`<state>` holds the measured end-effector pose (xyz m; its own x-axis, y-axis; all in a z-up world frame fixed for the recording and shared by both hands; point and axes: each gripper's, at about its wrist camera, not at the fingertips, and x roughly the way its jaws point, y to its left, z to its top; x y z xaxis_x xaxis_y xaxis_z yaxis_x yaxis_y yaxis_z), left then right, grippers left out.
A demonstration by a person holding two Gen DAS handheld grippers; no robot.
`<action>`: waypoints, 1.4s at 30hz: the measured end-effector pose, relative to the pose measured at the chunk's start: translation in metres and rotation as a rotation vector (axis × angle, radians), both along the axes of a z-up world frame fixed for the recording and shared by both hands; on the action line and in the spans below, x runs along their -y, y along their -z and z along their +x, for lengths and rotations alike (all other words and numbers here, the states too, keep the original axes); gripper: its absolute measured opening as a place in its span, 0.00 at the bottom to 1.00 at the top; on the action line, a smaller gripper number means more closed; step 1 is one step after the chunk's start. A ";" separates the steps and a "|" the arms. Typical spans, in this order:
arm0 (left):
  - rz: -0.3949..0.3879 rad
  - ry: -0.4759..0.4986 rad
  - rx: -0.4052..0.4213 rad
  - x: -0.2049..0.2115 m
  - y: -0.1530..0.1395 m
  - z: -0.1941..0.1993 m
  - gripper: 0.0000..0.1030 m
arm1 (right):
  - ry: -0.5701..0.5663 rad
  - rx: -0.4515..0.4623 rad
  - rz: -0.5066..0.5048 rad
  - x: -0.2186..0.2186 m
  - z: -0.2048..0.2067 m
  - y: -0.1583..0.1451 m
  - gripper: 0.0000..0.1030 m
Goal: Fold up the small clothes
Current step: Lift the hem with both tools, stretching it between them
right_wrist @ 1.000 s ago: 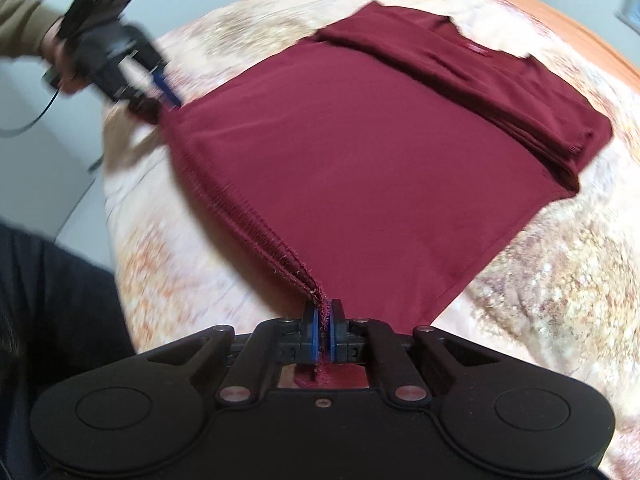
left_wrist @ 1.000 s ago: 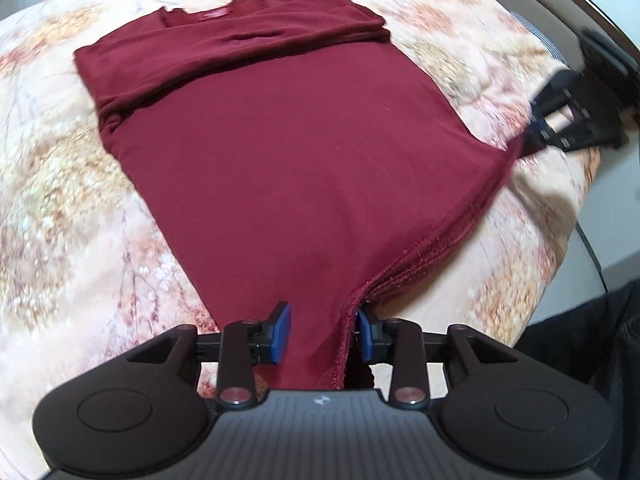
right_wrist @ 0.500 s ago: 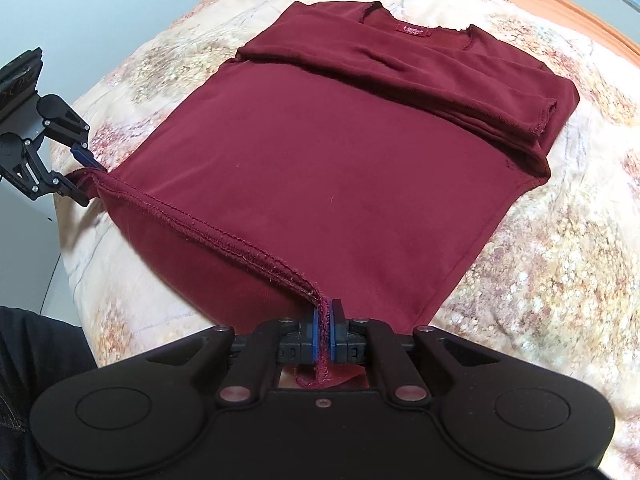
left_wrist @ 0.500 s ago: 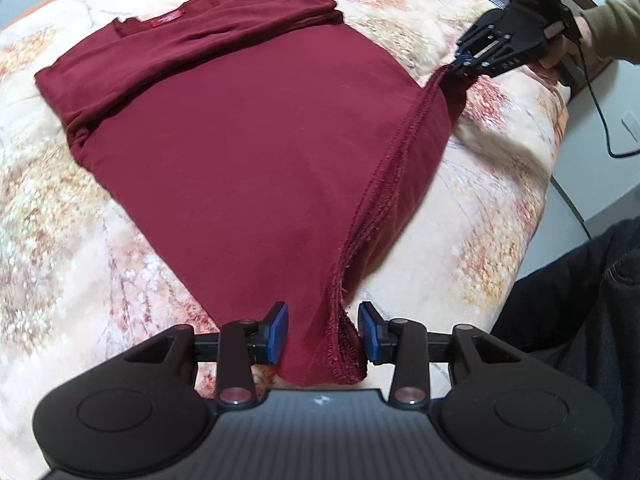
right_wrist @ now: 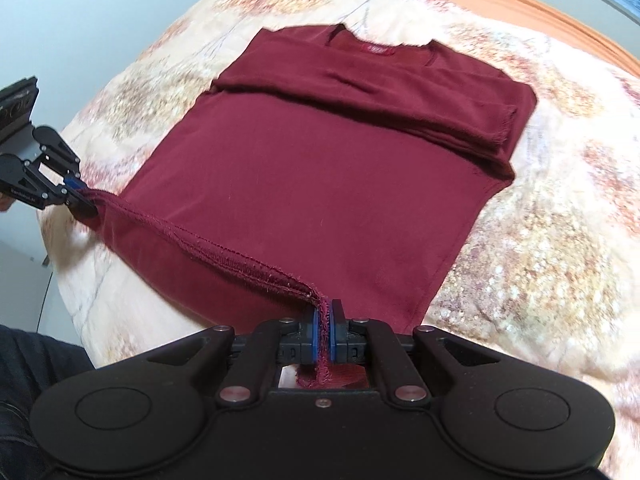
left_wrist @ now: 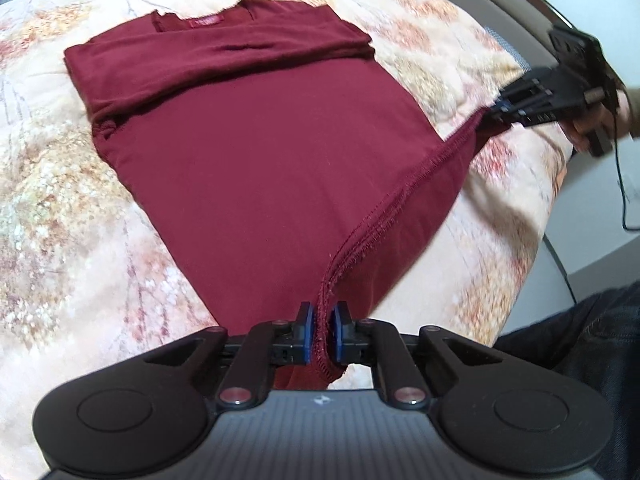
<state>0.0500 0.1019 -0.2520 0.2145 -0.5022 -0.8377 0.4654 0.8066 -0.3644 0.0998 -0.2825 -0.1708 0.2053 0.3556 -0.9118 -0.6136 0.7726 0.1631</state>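
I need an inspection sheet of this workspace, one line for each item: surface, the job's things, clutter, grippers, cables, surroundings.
Surface: bed cover with a beige and orange leaf print, soft and a little wrinkled.
Job's things: dark red shirt lies flat, both sleeves folded across the chest; its bottom hem is lifted and stretched between the two grippers.
Clutter: nothing seen.
Grippers: left gripper has just closed on one hem corner; right gripper is shut on the other corner.
Cables: a thin black cable hangs from the right gripper.
Surroundings: pale wall, orange edge behind the bed, dark trousers of the person.
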 end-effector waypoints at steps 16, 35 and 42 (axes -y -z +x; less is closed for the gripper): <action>0.058 -0.047 0.084 -0.007 -0.029 0.017 0.13 | 0.043 0.057 0.012 0.006 -0.023 -0.024 0.04; 0.214 0.031 0.188 0.023 0.006 -0.037 0.44 | -0.053 0.032 -0.001 0.008 -0.015 -0.024 0.04; 0.061 -0.009 0.147 0.010 -0.018 -0.022 0.05 | -0.044 0.043 0.018 0.010 -0.014 -0.029 0.04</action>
<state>0.0284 0.0922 -0.2344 0.3418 -0.4487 -0.8257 0.5025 0.8298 -0.2429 0.0862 -0.2922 -0.1421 0.2277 0.3812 -0.8960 -0.6536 0.7419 0.1496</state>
